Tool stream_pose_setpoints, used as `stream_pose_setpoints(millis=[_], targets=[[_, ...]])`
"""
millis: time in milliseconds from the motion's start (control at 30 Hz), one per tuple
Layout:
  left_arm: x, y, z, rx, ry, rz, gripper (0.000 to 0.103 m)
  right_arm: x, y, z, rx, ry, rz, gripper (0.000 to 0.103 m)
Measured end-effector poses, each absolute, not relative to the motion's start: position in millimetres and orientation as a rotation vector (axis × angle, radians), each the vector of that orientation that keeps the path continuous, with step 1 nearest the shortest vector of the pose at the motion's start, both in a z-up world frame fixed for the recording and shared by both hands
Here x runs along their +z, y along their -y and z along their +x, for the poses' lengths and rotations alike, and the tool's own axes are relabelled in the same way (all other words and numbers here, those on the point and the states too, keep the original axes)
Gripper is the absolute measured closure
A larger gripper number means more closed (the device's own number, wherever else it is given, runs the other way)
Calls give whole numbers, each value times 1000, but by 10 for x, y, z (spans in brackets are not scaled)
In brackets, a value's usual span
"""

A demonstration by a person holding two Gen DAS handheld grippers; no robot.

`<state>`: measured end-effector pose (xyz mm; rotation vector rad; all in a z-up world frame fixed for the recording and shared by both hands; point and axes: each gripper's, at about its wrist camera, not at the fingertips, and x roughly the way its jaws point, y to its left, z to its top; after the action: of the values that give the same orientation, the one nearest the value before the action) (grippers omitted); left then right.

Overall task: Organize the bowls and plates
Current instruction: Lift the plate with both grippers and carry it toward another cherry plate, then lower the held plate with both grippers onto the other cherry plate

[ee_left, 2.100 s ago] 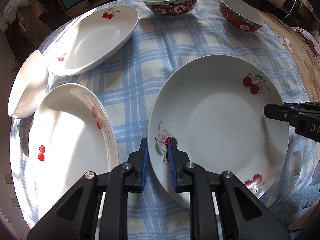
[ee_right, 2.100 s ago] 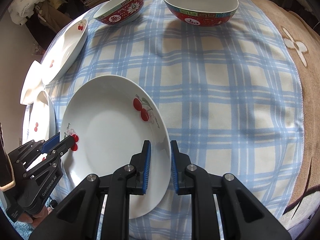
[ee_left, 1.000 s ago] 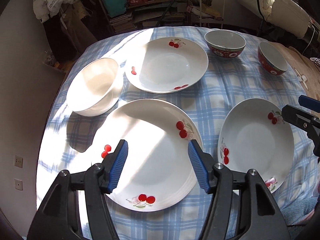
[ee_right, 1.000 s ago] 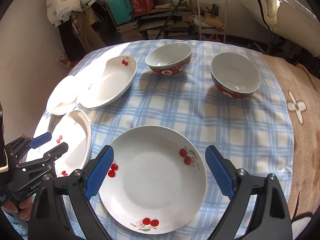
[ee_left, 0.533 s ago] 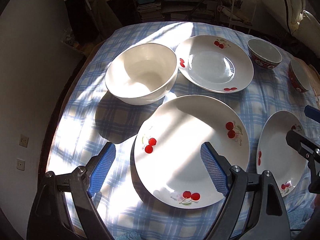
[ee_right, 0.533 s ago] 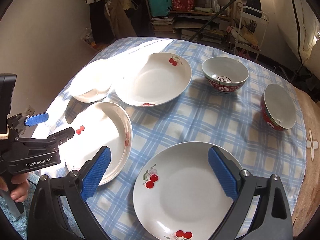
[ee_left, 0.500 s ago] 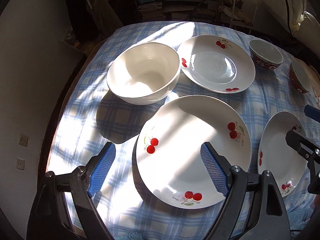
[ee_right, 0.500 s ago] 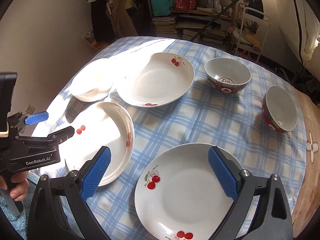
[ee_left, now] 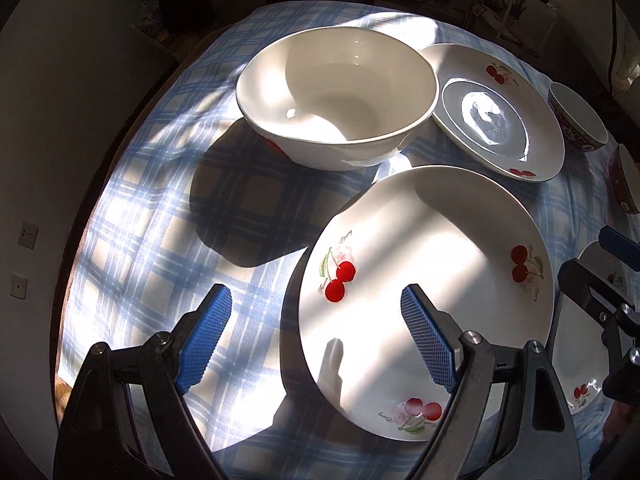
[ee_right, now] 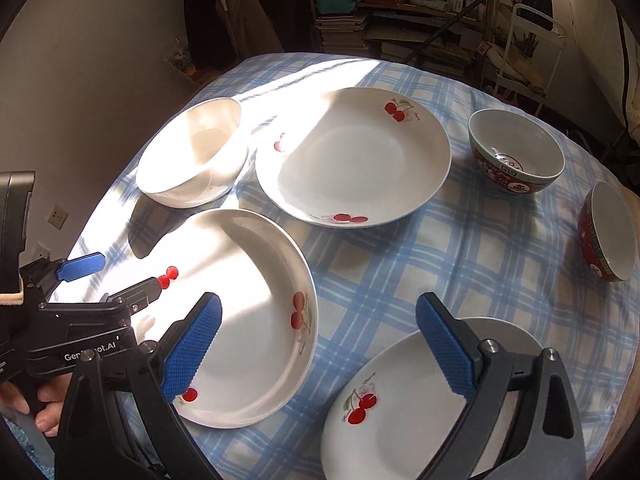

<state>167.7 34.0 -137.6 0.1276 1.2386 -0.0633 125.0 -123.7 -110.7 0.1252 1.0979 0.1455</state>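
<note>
Three white cherry-print plates lie apart on the blue checked cloth. My left gripper (ee_left: 316,312) is open and points down over the near-left plate (ee_left: 432,264); that plate's left rim lies below the gap and the pads touch nothing. Behind it stand a large white bowl (ee_left: 336,92) and the far plate (ee_left: 500,120). My right gripper (ee_right: 318,312) is open over bare cloth between the near-left plate (ee_right: 240,312) and the near-right plate (ee_right: 400,412). Two red patterned bowls (ee_right: 516,156) (ee_right: 608,232) stand at the right. The right wrist view shows the left gripper (ee_right: 120,276) over the plate's left edge.
The round table's cloth (ee_right: 440,264) falls off close behind the white bowl (ee_right: 192,160) and at the left. A hand (ee_right: 24,400) holds the left gripper's handle. Shelves, stacked books and a metal rack (ee_right: 532,40) stand beyond the table.
Both grippers have let go of the near-right plate's rim, opened wide and shifted left. The left one has dropped lower over the near-left plate's left rim, with the white bowl now closer.
</note>
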Motion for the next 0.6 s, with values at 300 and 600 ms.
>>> stream_pose_setpoints(millis=[300,600], targets=[[-1588,-434,1766,-48,-1315,90,19,-1384,1171,1274,173,-1164,139,24],[-1716,-497,1790,-55,-1367,30,52,-1461,1183,1295,169,-1180,167,40]])
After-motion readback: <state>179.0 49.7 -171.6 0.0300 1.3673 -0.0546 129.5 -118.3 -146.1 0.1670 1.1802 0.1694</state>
